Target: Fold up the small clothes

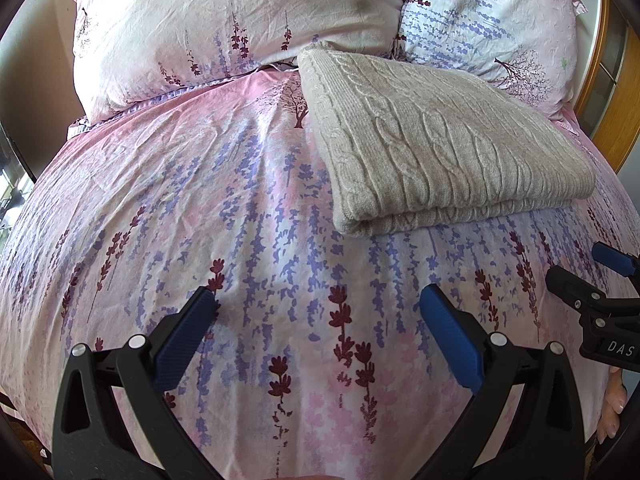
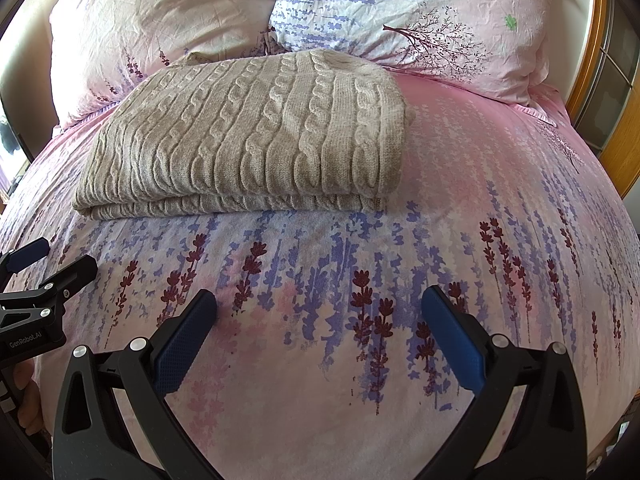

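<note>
Both claws gape (empty); sweater (image 2: pixel 248 132) lies folded.

Right gripper (image 1: pixel 612 276) cut by frame edge — sweater (image 1: pixel 440 140) underlayers hidden

floral duvet (image 1: pixel 200 220), two pillows (image 1: pixel 224 20) — wooden frame (image 1: pixel 612 120)

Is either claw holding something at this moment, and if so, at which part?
Nothing is held. The left claw and the right claw are both open above the bedcover, apart from the folded beige sweater.
</note>
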